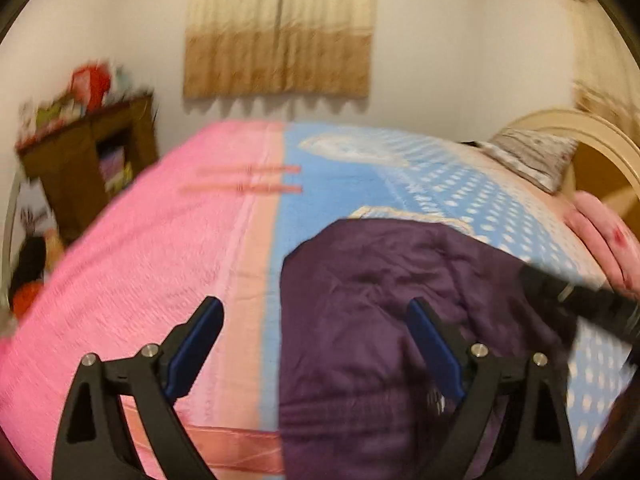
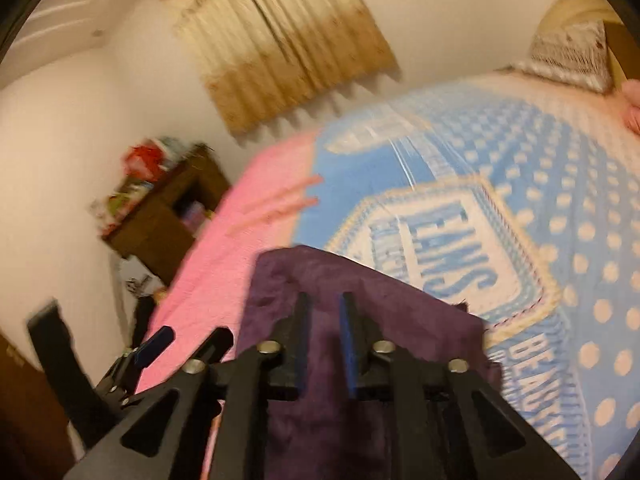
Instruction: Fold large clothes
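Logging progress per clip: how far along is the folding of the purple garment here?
Done: the purple garment lies on the bed as a compact, wrinkled shape, apparently folded at least once. In hand: nothing clearly; the left gripper hovers with jaws wide open, and the right gripper has jaws nearly together over the cloth, grip unclear. Left: probably further folds and smoothing.

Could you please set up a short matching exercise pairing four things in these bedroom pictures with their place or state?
Things:
1. purple garment
2. left gripper
3. curtain
4. grey pillow

Places or states:
A. hangs on the wall beyond the bed
B. jaws spread wide, nothing between them
C. lies at the headboard end of the bed
D. lies on the blue dotted blanket

Pairs: 1-D, 2-B, 3-A, 4-C
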